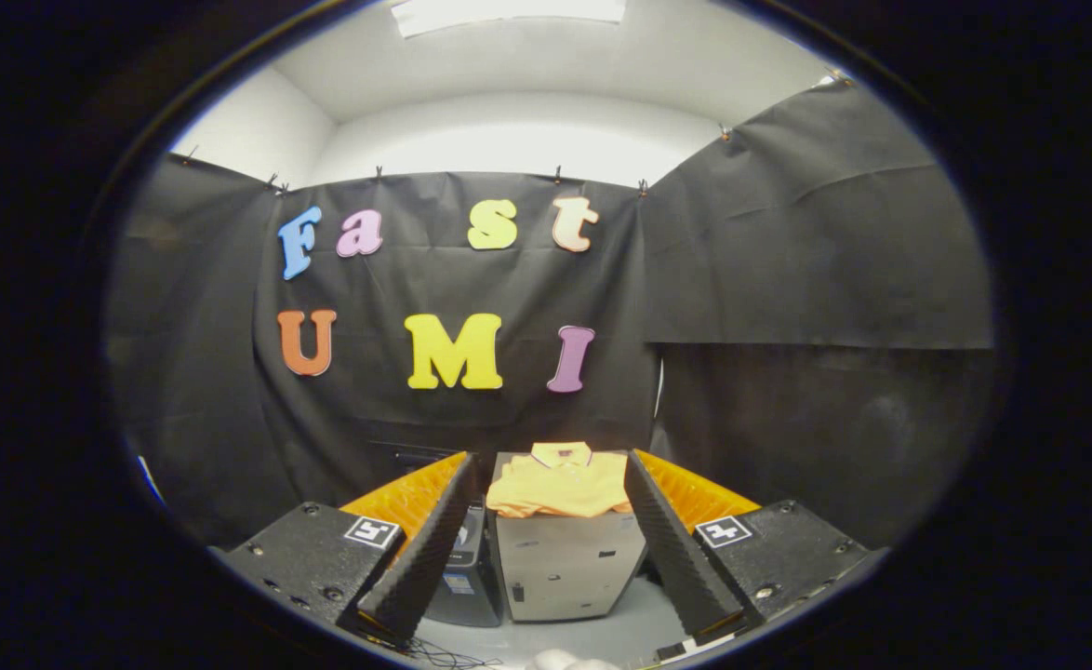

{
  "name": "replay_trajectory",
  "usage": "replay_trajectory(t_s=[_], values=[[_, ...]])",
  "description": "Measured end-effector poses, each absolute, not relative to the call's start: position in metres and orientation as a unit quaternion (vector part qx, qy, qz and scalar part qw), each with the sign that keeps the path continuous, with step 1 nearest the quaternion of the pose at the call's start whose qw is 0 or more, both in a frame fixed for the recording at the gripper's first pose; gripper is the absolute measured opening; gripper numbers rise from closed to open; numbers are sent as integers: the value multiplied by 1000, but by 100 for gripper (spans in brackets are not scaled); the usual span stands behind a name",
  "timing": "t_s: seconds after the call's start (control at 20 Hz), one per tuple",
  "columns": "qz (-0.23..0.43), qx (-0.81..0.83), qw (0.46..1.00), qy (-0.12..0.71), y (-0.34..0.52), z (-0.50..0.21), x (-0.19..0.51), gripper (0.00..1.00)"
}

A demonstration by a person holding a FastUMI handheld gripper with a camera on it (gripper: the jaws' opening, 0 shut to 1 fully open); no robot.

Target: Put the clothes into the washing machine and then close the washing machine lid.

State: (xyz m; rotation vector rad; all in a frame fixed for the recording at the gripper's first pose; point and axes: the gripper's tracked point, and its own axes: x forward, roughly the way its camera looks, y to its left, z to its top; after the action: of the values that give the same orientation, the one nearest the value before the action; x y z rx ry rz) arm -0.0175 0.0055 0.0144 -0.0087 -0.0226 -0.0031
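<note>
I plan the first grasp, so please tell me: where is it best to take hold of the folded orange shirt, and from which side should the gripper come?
Probably the near edge of the orange shirt, which droops slightly over the front of the grey cabinet it lies on. Come straight ahead and a bit from above; the open gripper already frames it, well short of it.

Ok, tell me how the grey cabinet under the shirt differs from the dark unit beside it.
The light grey cabinet stands taller than the dark unit beside it. The grey cabinet carries a folded orange polo shirt on top; what lies on the dark unit is hidden by a finger of the open gripper. The grey cabinet shows between the fingers, the dark unit partly behind one. Both stand on the floor before the black cloth wall.
</note>
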Motion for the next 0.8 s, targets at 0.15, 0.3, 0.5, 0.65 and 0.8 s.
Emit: replay_trajectory(t_s=[0.15,0.3,0.5,0.65,0.8], values=[[-8,2,1000,-6,2,12,-15,100],[-15,5,1000,-1,-1,10,-11,100],[-28,9,1000,9,-10,11,6,100],[-38,11,999,14,-23,13,27,100],[-47,11,999,25,-40,14,59,100]])
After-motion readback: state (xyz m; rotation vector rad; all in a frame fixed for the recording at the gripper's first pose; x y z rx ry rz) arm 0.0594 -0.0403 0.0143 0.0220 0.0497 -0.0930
